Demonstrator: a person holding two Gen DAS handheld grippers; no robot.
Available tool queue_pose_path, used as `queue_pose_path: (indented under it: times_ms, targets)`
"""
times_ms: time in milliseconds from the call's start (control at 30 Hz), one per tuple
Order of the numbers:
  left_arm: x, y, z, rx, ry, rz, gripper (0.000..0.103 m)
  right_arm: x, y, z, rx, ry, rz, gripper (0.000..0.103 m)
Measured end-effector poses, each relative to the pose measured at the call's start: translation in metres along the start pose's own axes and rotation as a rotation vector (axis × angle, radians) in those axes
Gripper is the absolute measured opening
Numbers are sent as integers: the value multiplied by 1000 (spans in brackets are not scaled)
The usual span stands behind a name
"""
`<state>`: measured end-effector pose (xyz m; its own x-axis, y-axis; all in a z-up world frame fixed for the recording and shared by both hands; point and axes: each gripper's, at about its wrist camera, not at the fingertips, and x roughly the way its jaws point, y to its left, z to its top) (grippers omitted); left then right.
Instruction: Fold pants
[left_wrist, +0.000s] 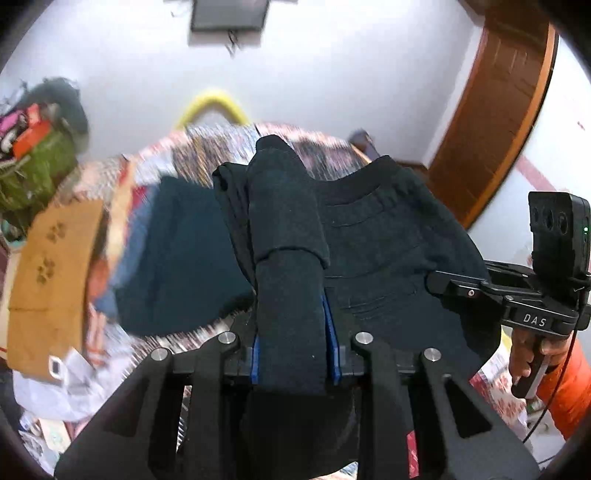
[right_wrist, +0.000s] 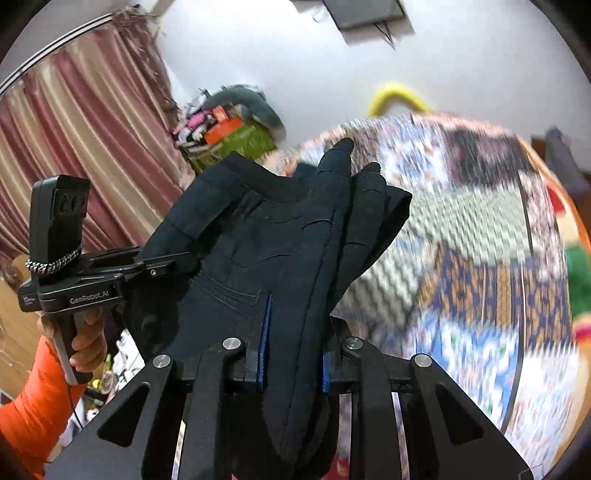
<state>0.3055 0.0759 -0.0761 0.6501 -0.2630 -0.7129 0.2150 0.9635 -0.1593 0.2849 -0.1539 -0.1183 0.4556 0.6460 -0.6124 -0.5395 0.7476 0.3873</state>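
Dark navy pants (left_wrist: 388, 236) hang in the air between my two grippers, above a patterned bedspread (left_wrist: 218, 144). My left gripper (left_wrist: 293, 332) is shut on a bunched fold of the cloth, which fills the gap between the blue pads (left_wrist: 331, 332). At the right of the left wrist view, my right gripper (left_wrist: 439, 282) bites the pants' other side. In the right wrist view, the right gripper (right_wrist: 295, 332) is shut on a thick fold of the pants (right_wrist: 258, 229), whose waistband arches toward the left gripper (right_wrist: 162, 267).
The blurred bedspread (right_wrist: 461, 258) lies below. A teal garment (left_wrist: 177, 251) and a brown cloth with paw prints (left_wrist: 55, 277) lie on it. A wooden door (left_wrist: 498, 110), a curtain (right_wrist: 74, 147) and a cluttered pile (right_wrist: 229, 136) ring the room. Orange sleeves (right_wrist: 33, 406) show behind the handles.
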Motion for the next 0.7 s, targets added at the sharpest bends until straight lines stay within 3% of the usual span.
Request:
queue_pose_path:
  times_ms: [167,333,533,700]
  targets:
    - [-3,36,26,-12,-86,61,27,22,13,39,-51,-56,10,19]
    - [18,80,45,-40,-116,128,27,71,22,76,-97,-69,5,19]
    - [74,137,47,-83,-86,179,27,143,21,96,-112,-26,-9,19]
    - [135,173,31,-119,-33,202,27,206,2,91,-78,42,-25,19]
